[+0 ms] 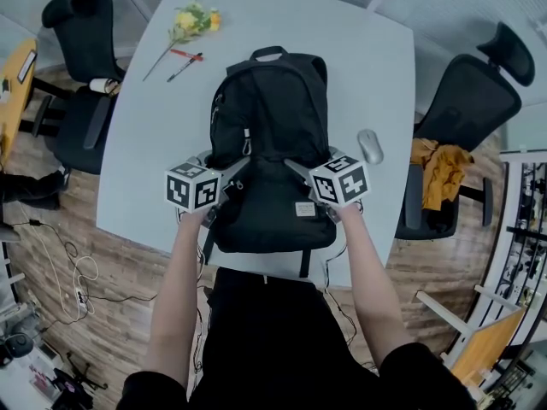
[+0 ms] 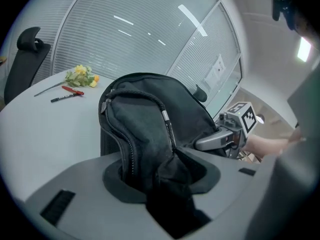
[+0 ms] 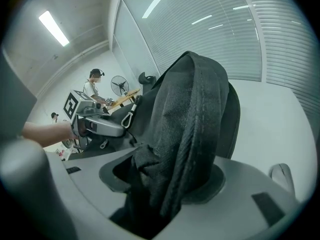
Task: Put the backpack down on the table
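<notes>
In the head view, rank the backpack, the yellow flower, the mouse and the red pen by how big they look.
1. backpack
2. yellow flower, stem included
3. mouse
4. red pen, mouse-length but thinner

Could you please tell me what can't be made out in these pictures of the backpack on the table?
- Print on the label of the backpack: too small in the head view.
- Its underside: hidden against the table, in every view.
- The mouse: partly hidden behind the right gripper in the right gripper view.
- The pale item on the chair nearest the flowers: too small, head view.
</notes>
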The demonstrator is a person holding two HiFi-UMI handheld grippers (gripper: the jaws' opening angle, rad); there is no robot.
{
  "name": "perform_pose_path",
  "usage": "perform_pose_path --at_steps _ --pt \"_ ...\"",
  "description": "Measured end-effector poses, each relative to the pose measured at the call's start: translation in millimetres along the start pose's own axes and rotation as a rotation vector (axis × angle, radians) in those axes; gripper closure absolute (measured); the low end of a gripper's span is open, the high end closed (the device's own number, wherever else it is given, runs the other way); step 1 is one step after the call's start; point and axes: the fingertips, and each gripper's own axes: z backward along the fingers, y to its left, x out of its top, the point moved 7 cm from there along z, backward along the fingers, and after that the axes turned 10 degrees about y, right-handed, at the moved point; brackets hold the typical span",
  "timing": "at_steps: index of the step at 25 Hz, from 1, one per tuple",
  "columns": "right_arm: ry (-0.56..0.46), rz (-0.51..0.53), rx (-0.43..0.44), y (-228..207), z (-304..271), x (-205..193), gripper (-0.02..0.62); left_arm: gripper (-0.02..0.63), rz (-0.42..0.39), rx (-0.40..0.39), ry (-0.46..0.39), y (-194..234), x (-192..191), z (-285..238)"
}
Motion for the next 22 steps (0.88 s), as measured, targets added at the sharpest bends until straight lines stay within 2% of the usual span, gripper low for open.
perform_pose_path --at_steps 18,22 --pt "0.048 -0.102 0.035 -26.6 -22.0 5.7 0.296 0.373 0.245 -0.132 0.046 38.3 -4.0 -21.5" --pt "0.055 -0.118 0.035 -31.8 -26.0 10.2 0.281 0.354 0.287 -0.136 0.067 45.6 -3.6 -25.7"
